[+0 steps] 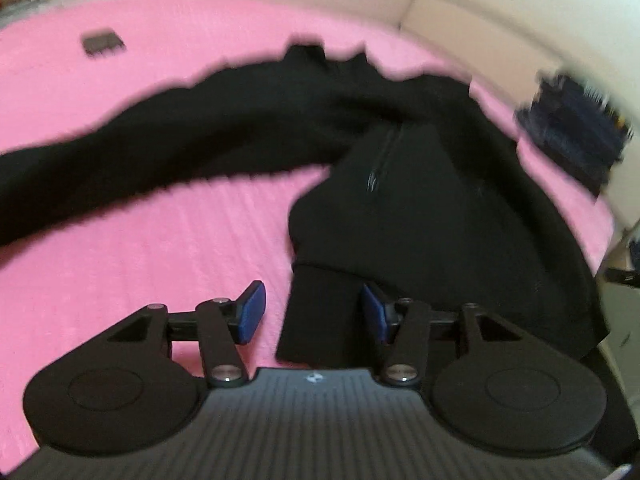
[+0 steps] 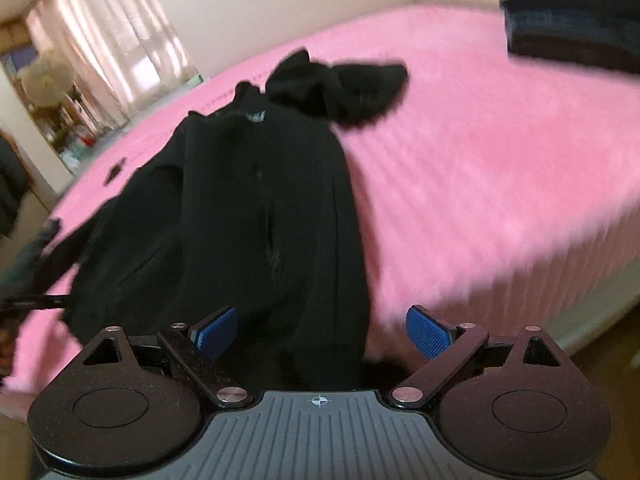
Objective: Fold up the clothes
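Soft daylight coming through curtained window (image 2: 116, 60), blowing out there. Both views smearing with motion blur, worst toward rims. Fisheye bending bed (image 1: 120, 240) edge and walls into curves; corners vignetting dark. Black garment (image 2: 260, 208) losing fold detail, reading near-solid. Gripper bodies in foreground staying sharpest. No hard shadows showing.

The black garment (image 1: 420, 208) looks like soft, matt knit cloth, and the pink bedcover (image 1: 160, 248) beneath it is fuzzy, ribbed fabric. On the right gripper (image 2: 320, 334), the blue pads (image 2: 426, 336) show a fine grid texture, set on matt black plastic arms with shiny metal rivets (image 2: 231, 394). Folded dark blue clothes (image 1: 576, 128) look woven; blur hides more.
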{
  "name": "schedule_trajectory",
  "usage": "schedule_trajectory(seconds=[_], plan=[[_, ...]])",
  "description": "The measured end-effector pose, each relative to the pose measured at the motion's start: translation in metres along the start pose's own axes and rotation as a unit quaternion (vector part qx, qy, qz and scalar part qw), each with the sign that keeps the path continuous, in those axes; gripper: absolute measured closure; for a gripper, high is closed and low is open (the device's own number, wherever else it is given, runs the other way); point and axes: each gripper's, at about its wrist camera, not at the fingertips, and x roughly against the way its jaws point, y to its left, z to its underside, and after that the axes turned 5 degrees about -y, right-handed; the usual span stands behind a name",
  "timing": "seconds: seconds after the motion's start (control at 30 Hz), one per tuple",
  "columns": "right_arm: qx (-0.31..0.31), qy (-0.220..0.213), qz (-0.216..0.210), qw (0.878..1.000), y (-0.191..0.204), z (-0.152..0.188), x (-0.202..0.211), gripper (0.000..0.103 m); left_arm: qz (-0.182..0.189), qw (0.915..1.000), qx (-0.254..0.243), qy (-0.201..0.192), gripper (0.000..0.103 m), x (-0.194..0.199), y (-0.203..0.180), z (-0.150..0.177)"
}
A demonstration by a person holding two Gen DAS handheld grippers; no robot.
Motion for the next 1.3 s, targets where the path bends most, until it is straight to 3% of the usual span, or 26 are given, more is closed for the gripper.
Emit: schedule_trajectory(seconds=[0.03,0.1,0.27,0.33,0.43,0.5,0.63,0.7,0.8,0.93,1.03,1.17,1.23,1.3], plan=[[-0.013,0.007,-0.014,1.000,-0.004,0.002,-0.003,0.009,-0.007,0.9999,-0.007,0.013,0.060,-0.006,-0.002,0.001],[-0.023,0.019,-0.022,0.999,-0.006,0.003,-0.009,0.010,-0.002,0.9997,-0.018,0.017,0.099,-0.003,-0.009,0.001],[0.033,-0.022,0.006,0.999,0.008,-0.019,0.007,0.010,-0.013,0.9991,0.008,-0.039,0.099,0.068,-0.006,0.010],[0.051,-0.038,0.000,0.998,0.014,-0.033,0.009,0.009,-0.018,0.9988,0.023,-0.039,0.100,0.110,-0.010,0.027],[0.087,-0.053,-0.018,0.995,0.024,-0.057,0.004,0.009,-0.019,0.9992,0.018,0.031,0.099,0.145,-0.015,0.066],[0.122,-0.064,-0.031,0.990,0.035,-0.081,-0.008,0.009,-0.063,0.9958,0.006,0.066,0.100,0.154,-0.008,0.078],[0.202,-0.094,-0.066,0.973,0.061,-0.140,-0.049,0.009,-0.143,0.9890,0.006,0.037,0.096,0.168,0.022,0.049],[0.245,-0.105,-0.076,0.961,0.076,-0.175,-0.080,0.009,-0.149,0.9886,-0.018,0.003,0.079,0.161,0.027,0.012],[0.292,-0.096,-0.100,0.946,0.099,-0.232,-0.147,0.009,-0.134,0.9891,-0.051,-0.033,0.064,0.113,0.032,-0.059],[0.353,-0.057,-0.068,0.931,0.123,-0.299,-0.265,0.010,-0.095,0.9875,-0.115,-0.050,0.055,0.012,0.038,-0.155],[0.365,0.013,-0.056,0.929,0.119,-0.330,-0.336,0.010,-0.058,0.9855,-0.153,-0.044,0.051,-0.080,0.044,-0.215],[0.362,0.134,-0.051,0.921,0.101,-0.352,-0.410,0.014,-0.042,0.9841,-0.173,-0.003,0.049,-0.172,0.057,-0.257],[0.329,0.180,-0.053,0.925,0.085,-0.357,-0.434,0.063,-0.033,0.9870,-0.153,0.037,0.049,-0.212,0.076,-0.271],[0.299,0.192,-0.050,0.933,0.073,-0.357,-0.442,0.082,-0.021,0.9865,-0.145,0.074,0.050,-0.236,0.088,-0.278]])
